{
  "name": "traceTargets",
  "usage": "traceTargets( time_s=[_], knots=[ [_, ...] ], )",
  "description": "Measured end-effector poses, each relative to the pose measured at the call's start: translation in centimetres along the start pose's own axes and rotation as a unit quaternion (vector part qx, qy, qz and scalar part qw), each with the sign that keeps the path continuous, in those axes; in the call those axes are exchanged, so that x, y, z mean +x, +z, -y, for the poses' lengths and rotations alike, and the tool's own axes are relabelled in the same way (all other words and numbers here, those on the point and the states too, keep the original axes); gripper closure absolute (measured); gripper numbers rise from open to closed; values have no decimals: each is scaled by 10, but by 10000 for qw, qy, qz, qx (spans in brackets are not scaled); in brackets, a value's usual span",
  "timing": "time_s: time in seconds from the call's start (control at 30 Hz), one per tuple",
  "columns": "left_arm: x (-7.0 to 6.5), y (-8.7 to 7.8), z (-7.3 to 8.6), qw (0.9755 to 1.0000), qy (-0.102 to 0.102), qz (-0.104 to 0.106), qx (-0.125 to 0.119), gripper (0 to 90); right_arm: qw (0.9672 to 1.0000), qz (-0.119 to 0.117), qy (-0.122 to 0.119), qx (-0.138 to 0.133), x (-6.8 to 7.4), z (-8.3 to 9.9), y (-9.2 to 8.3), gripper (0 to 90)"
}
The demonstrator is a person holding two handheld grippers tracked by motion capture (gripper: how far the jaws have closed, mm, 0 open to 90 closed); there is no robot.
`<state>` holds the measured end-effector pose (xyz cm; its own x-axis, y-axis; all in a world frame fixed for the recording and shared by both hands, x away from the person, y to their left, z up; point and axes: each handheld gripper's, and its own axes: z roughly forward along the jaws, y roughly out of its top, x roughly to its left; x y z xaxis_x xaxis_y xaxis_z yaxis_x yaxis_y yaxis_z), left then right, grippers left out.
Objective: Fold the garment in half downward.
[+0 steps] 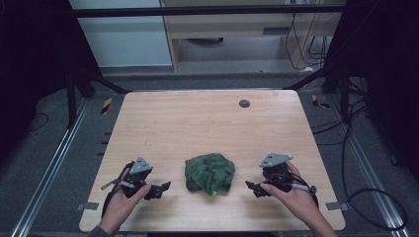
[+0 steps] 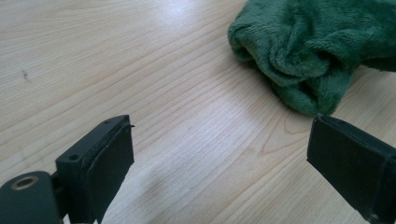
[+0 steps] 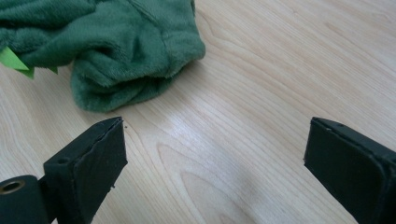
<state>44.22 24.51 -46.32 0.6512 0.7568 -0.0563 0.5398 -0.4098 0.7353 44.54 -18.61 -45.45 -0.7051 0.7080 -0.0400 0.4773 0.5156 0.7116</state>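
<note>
Between the left gripper [image 1: 159, 189] and right gripper [image 1: 253, 188] sits the crumpled green towel [image 1: 210, 173] (roughly equally near both), jaws spread wide, gripping nothing.

Left claw [image 2: 219, 158] gapes wide — green towel [image 2: 313, 46] bunched ahead on the wooden table [image 2: 140, 70].

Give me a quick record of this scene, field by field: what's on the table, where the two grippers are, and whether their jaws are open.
surface: light wooden table
object: crumpled green towel, near the front middle of the table
tag: bright green label at the towel's edge
left gripper: left of the towel, jaws open, apart from it
right gripper: right of the towel, jaws open, apart from it
other: dark round disc near the far edge
</note>
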Motion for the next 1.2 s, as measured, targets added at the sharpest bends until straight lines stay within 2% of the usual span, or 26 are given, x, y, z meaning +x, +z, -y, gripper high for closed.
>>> traceTargets(
  time_s=[0.33, 0.37, 0.7, 1.2],
  knots=[
    [12, -5, 7, 9999, -95, -95, 20, 67, 9998, 70, 87, 141, -10, 10, -2, 58],
    [17, -7, 10, 9998, -120, -135, 29, 67, 9997, 96, 103, 186, -13, 13, -3, 59],
    [30, -9, 17, 9992, -54, -328, 200, 67, 9987, 225, 274, 372, -29, 27, -2, 60],
    [53, -7, 23, 9979, -120, -524, 359, 67, 9972, 331, 523, 426, -50, 39, 1, 66]
  ],
)
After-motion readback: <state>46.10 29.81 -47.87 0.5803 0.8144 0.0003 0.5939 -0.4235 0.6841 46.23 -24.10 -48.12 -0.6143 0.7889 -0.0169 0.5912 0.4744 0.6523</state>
